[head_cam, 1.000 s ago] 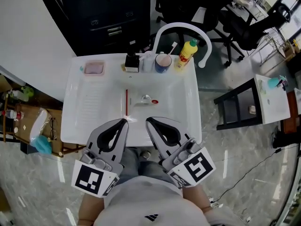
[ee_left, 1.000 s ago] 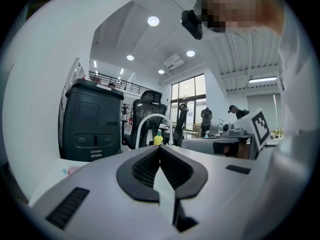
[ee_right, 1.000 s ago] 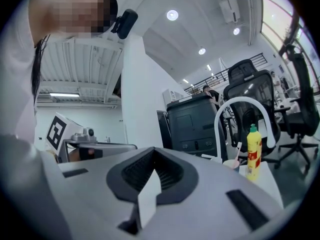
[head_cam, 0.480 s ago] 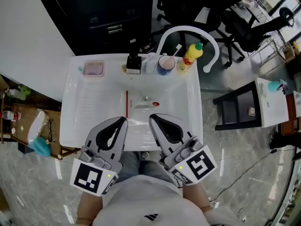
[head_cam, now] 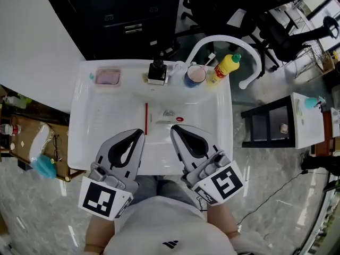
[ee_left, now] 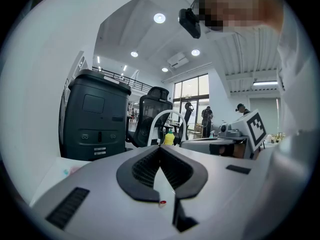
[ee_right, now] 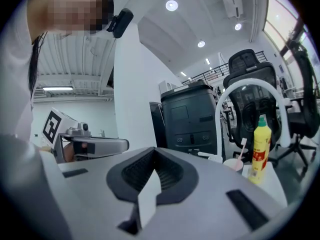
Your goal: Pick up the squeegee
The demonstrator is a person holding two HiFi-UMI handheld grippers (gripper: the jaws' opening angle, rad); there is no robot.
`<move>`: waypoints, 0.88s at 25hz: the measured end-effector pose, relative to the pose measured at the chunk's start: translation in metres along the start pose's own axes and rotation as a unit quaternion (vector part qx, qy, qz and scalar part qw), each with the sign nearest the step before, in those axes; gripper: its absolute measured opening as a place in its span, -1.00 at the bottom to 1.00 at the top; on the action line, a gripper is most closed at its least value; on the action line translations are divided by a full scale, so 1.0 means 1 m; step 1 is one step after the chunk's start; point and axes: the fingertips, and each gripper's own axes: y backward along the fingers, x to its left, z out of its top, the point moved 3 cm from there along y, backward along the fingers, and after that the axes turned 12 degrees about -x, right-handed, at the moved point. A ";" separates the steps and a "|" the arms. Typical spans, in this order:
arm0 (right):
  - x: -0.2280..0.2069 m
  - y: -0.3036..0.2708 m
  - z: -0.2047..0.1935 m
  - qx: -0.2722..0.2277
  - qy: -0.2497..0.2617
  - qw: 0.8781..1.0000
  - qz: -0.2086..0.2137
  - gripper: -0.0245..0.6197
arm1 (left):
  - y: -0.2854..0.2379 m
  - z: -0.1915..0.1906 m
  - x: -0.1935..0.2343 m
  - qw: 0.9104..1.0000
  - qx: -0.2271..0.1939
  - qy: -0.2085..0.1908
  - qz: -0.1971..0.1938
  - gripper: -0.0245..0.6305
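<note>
Reaching forward, both grippers have come a little further over the near edge of the white sink (head_cam: 212, 108) than they were a second ago, and the whole sink sits slightly lower and more to the right in the head view (the head seems to have shifted as well). The left gripper (head_cam: 142, 132) and the right gripper (head_cam: 172, 127) are both clenched on nothing: in each gripper view the dark ribbed pads meet at their tips, with only a hollow behind them.

The squeegee (head_cam: 146, 118), as I judge it, is the thin red strip that lies in the basin and runs from the back toward the near edge, just left of the drain (head_cam: 169, 112). Its near end is just beside the tips of the left gripper, but I cannot tell whether they touch. For the task this means that the approach is nearly done while the grasp is not yet begun, because closed jaws must open before they can take the strip.

The sink is glossy and smooth, with a ribbed draining area at its left side. The strip looks flat, narrow and straight, so it may be difficult to lift from the slippery surface. Along the back edge stand a pink soap dish (head_cam: 108, 77), a cup (head_cam: 195, 76) and a yellow bottle (head_cam: 226, 68) with a green cap.
</note>
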 end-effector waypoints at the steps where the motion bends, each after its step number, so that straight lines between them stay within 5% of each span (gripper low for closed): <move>1: -0.001 -0.003 -0.002 0.003 -0.001 1.000 0.001 -0.90 | -0.001 -0.001 0.003 1.000 0.001 0.001 0.001 -0.89; 22: -0.021 -0.073 -0.078 0.129 0.055 0.990 0.023 -0.90 | -0.004 -0.027 0.068 0.998 0.029 0.045 0.025 -0.89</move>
